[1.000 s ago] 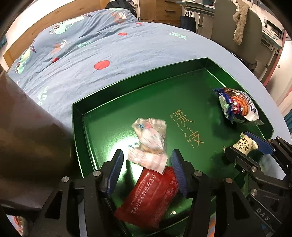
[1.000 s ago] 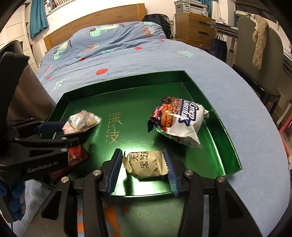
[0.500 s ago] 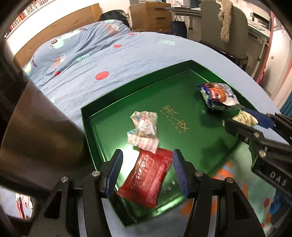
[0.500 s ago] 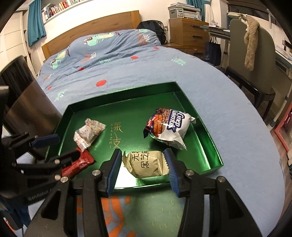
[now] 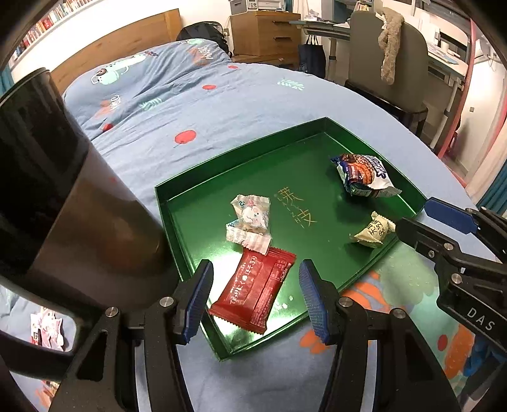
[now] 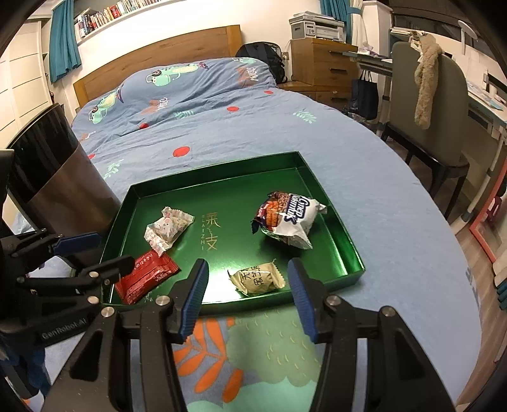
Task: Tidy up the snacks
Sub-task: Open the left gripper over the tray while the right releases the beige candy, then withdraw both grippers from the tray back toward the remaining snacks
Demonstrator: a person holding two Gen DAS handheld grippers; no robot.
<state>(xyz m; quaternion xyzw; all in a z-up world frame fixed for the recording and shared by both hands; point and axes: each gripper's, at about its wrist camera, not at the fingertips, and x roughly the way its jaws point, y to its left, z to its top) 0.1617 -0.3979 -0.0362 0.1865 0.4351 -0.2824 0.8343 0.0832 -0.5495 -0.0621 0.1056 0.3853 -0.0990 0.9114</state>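
Four snacks are laid out in the green tray (image 6: 345,241) on the bed. The right gripper (image 6: 247,294) has just been opening, with the beige candy (image 6: 256,279) left lying loose between its jaws. Nothing's gripped by the left gripper (image 5: 253,298) either; it's held apart above the red packet (image 5: 253,291).

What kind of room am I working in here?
Most likely a bedroom, perhaps a child's: the green tray sits on a bed with a cartoon-print duvet and wooden headboard, with a bookshelf above and a desk chair alongside.
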